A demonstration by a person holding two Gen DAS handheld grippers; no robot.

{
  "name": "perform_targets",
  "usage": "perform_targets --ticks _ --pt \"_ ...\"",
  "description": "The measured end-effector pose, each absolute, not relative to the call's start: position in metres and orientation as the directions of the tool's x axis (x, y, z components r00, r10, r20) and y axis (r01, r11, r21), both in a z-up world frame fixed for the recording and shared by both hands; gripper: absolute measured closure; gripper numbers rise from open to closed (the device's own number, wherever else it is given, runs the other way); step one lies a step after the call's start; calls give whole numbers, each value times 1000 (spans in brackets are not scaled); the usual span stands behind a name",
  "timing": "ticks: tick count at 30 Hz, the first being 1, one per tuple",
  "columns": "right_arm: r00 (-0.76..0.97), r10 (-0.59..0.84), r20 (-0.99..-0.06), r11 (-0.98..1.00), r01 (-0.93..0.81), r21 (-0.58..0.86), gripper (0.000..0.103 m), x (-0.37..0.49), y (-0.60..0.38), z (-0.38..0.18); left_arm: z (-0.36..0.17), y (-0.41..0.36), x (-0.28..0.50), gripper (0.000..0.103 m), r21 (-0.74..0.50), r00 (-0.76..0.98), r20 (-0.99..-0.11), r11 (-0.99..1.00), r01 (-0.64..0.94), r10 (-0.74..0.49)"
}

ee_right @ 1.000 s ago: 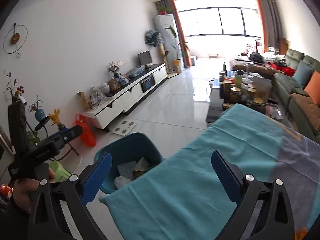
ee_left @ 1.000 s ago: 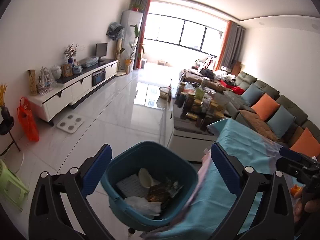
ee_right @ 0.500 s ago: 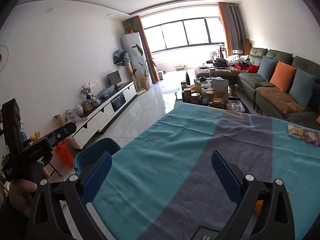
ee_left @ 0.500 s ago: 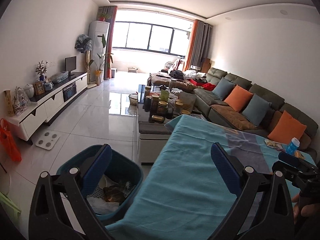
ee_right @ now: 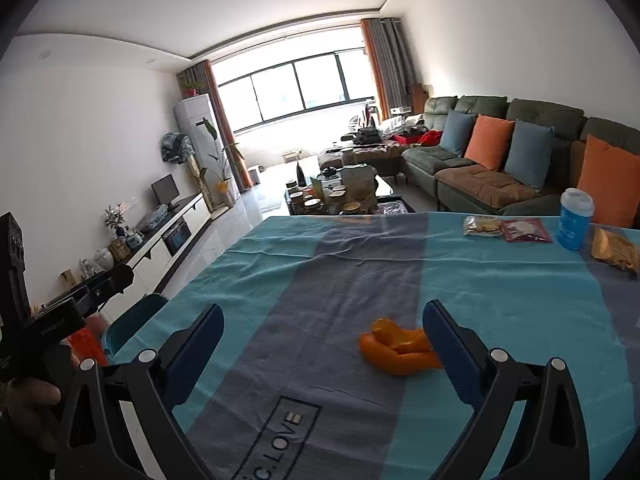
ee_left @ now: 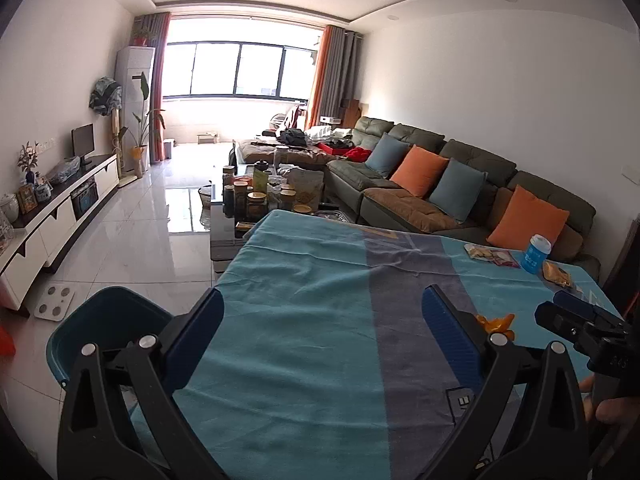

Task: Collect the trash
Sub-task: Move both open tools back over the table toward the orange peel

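Orange peel (ee_right: pixel 394 346) lies on the teal and grey tablecloth (ee_right: pixel 360 280), just left of the right finger of my right gripper (ee_right: pixel 322 344), which is open and empty above the cloth. The peel (ee_left: pixel 496 322) also shows in the left wrist view, to the right of my left gripper (ee_left: pixel 322 340), open and empty over the table's left part. A teal trash bin (ee_left: pixel 100 320) stands on the floor off the table's left edge, its contents hidden. Snack packets (ee_right: pixel 504 229), a gold wrapper (ee_right: pixel 614 248) and a blue cup (ee_right: pixel 574 220) sit at the far right of the table.
A coffee table (ee_left: pixel 256 200) crowded with jars stands beyond the table. A sofa (ee_left: pixel 460 184) with orange and blue cushions runs along the right wall. A white TV cabinet (ee_left: pixel 52 220) lines the left wall, with a scale (ee_left: pixel 54 303) on the tiled floor.
Both views have swung right and up from the trash bin toward the table; the bin has slid to the lower left and the orange peel has come into view.
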State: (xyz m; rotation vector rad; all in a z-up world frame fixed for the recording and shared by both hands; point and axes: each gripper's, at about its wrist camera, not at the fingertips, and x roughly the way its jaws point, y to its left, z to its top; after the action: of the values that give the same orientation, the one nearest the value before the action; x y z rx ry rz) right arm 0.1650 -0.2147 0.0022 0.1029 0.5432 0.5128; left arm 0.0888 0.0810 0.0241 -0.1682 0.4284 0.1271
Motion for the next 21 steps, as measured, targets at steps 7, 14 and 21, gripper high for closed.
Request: perform_targets --ticks 7,14,21 --pt "779 378 -500 925 -338 173 7 160 -251 -8 8 36 112 6 -112 894 -447 993 -29 -24" --pt "770 348 -534 937 -293 189 7 164 -272 -20 -14 3 138 6 -119 856 -502 990 77 -127" --pt "724 372 -581 928 -272 254 19 191 -288 -28 -37 -27 167 6 -117 805 -560 980 159 -197"
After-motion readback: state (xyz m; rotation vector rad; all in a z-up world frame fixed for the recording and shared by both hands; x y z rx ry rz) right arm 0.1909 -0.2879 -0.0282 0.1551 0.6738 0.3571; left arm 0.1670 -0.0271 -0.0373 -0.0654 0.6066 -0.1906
